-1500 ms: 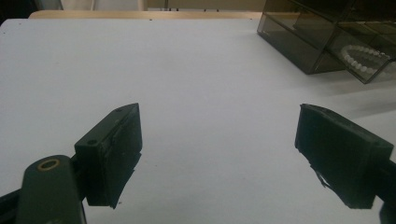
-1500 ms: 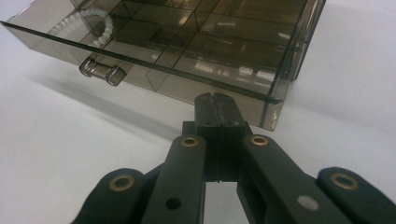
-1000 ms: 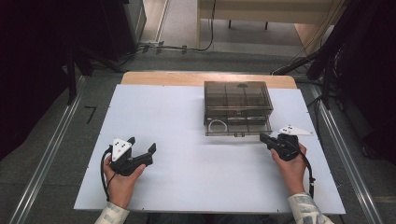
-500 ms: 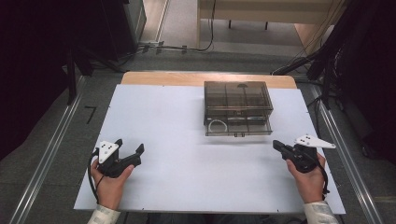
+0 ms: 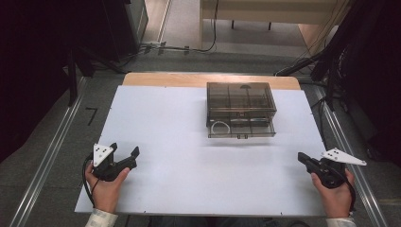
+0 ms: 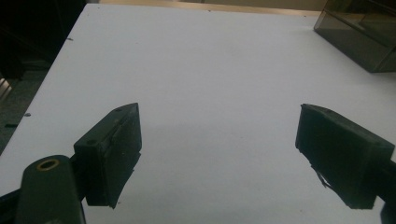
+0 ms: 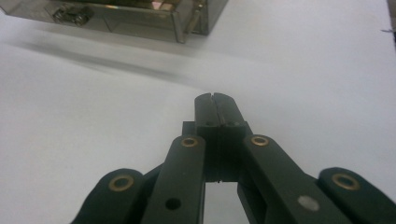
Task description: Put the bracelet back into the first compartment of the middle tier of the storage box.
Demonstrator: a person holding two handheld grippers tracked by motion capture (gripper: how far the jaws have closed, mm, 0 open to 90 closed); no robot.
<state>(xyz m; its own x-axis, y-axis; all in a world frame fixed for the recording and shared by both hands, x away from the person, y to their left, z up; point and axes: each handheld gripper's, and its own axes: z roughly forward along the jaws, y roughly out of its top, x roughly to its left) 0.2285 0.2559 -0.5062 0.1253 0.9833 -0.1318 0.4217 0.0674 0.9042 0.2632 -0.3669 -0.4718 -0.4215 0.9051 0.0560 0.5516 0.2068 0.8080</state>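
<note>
My left gripper [image 5: 125,149] rests low over the near left part of the white table top [image 5: 170,127], held by a hand. Its jaws stand wide open with only bare table between them [image 6: 219,140]. My right gripper [image 5: 301,157] is at the near right corner, jaws pressed together with nothing in them [image 7: 215,100], pointing toward the table's middle. A smoky see-through drawer box [image 5: 241,106] stands at the far middle, well away from both grippers. Its lower drawer is pulled out a little, and a white ring-shaped cord [image 5: 219,126] lies inside.
The box's corner [image 6: 364,32] shows far right in the left gripper view, and its front [image 7: 140,11] at the top of the right gripper view. Metal rails [image 5: 42,165] run along both table sides. Cables [image 5: 179,47] lie on the floor beyond.
Both hands have drawn back toward the near edge. The right gripper moved out to the right corner, away from the box; the left shifted left and nearer.
</note>
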